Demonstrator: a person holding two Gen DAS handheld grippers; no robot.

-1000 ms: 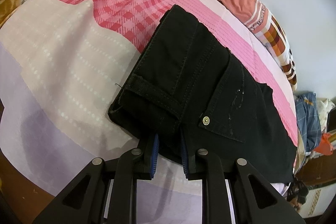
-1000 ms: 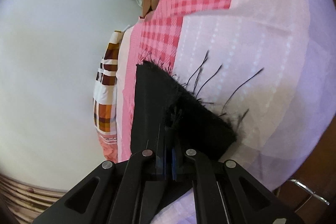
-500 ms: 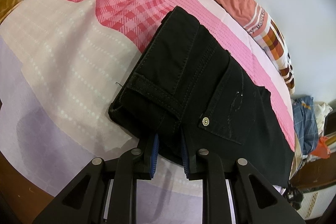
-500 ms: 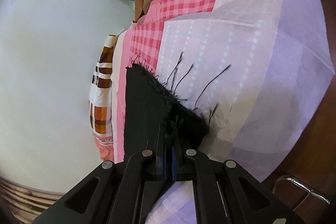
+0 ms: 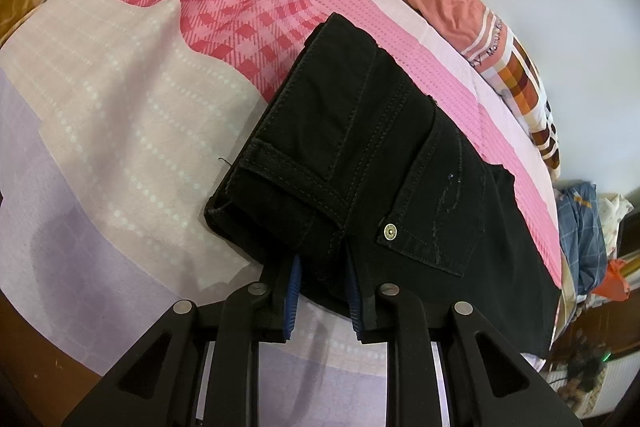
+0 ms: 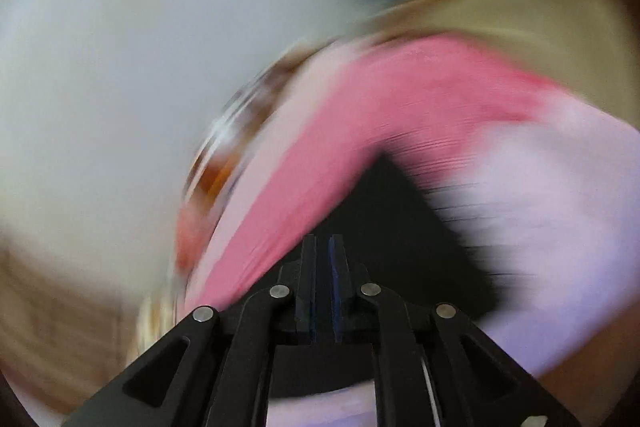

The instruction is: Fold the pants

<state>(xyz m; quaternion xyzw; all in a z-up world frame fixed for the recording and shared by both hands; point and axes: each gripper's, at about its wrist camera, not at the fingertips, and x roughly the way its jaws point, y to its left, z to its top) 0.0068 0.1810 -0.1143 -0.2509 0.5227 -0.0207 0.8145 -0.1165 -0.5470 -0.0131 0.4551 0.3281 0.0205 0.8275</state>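
Note:
Black pants (image 5: 372, 163) lie on the pink and lilac bedsheet (image 5: 120, 115), waistband end toward me, back pocket and rivet up. My left gripper (image 5: 322, 279) is shut on the waistband edge, the cloth pinched between its blue pads. In the right wrist view, badly blurred by motion, my right gripper (image 6: 323, 267) is shut on the frayed black hem of a pant leg (image 6: 400, 223), with the jaws nearly together.
A folded orange and checked blanket (image 5: 460, 11) lies along the far edge of the bed by the white wall. A pile of blue and other clothes (image 5: 584, 227) sits at the right. The brown bed frame (image 5: 40, 359) shows at lower left.
My right gripper has swung fast with the hem, so its view is now smeared and rotated. The left gripper still holds the waistband; that view shifted only slightly.

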